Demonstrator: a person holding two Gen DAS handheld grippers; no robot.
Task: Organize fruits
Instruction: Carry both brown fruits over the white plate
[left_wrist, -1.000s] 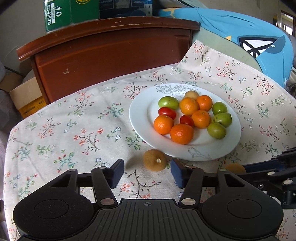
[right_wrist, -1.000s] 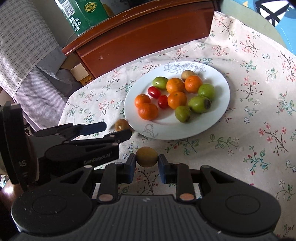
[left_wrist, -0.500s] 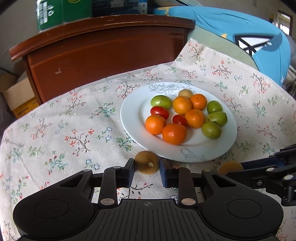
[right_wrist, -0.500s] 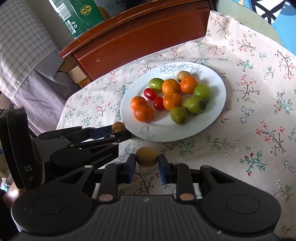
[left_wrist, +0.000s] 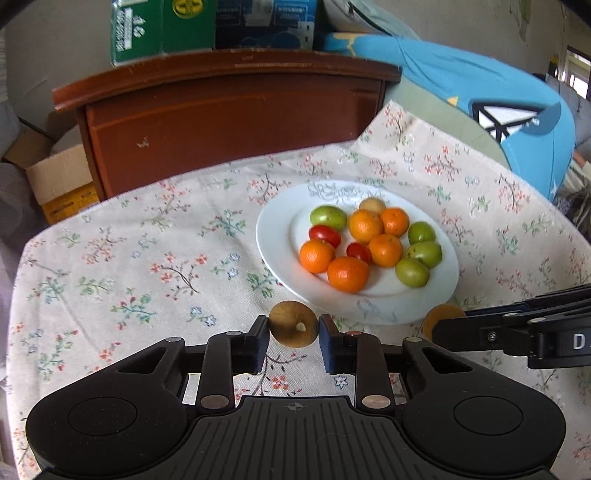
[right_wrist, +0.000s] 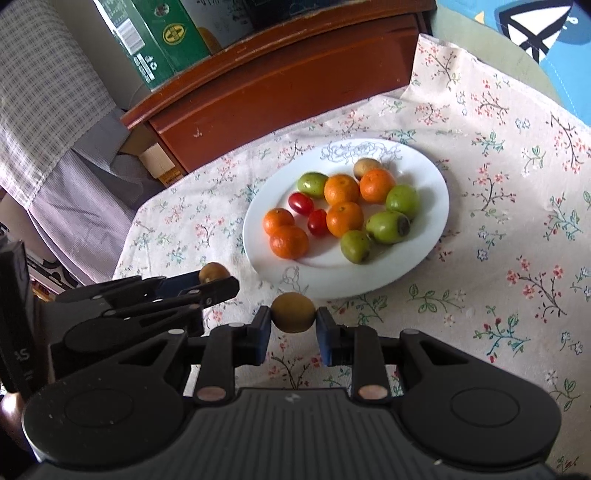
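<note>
Black plastic fills the foreground of each wrist view. The left hand-held gripper (left_wrist: 293, 328) is clenched on a brown kiwi (left_wrist: 293, 324), its pale stem end facing the camera, held just above the cloth near the plate's front rim. The right hand-held gripper (right_wrist: 293, 319) is clenched on a second brown kiwi (right_wrist: 293, 312), also just short of the plate. The two hand-held grippers sit side by side, each visible at the edge of the other's view.

Beneath them the surface (left_wrist: 129, 266) is covered by a cream cloth printed with small red, blue and green sprigs. On it rests a white plate (right_wrist: 424, 173) with a grey line drawing on its rim, carrying five small oranges, four green fruits, two red cherry tomatoes and one brownish fruit at the back.

Beyond the cloth stands a reddish-brown wooden headboard (left_wrist: 229, 110), with a green carton (right_wrist: 155, 37) on top. To the left are cardboard boxes (left_wrist: 59, 181) and checked fabric (right_wrist: 44, 81); to the right lies a blue cushion (left_wrist: 480, 96).
</note>
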